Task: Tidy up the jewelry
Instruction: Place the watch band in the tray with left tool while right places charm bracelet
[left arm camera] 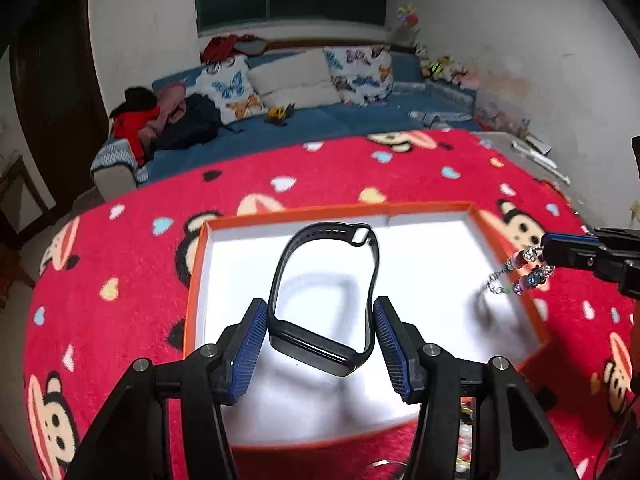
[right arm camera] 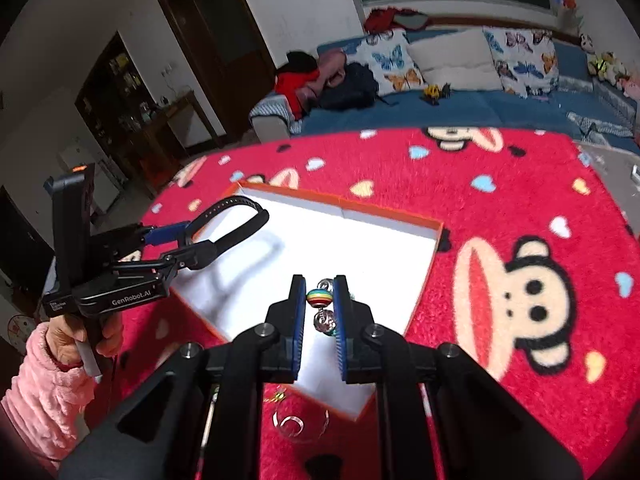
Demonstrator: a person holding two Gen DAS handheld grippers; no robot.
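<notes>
A red fleece blanket (left arm camera: 328, 176) printed with cartoon monkeys and hearts covers the table, with a blue sofa (left arm camera: 304, 120) and butterfly cushions (left arm camera: 234, 90) behind it. On the blanket lies a shallow orange box (left arm camera: 195, 280) with a white inside; its floor is bare apart from shadows, and both pieces of jewelry hang above it, not resting in it.

The left hand-held gripper (left arm camera: 320, 322) hovers over the near part of the box, its blue ribbed pads spread wide around a black smart band (left arm camera: 316, 350). The band's body sits between the pads with the strap loop rising forward; in the right wrist view the band (right arm camera: 236, 224) stays aloft at the left hand-held gripper (right arm camera: 180, 246), so it is being grasped.

The right hand-held gripper (right arm camera: 318, 300) is clenched on a beaded charm bracelet (right arm camera: 319, 299), a rainbow-striped bead pinched between the pads and clear beads dangling below, above the box's near right corner. From the left wrist view the bracelet (left arm camera: 520, 272) trails from the fingertips over the box's right rim.

A thin ring-like item (right arm camera: 296, 424) lies on the blanket just outside the box.
</notes>
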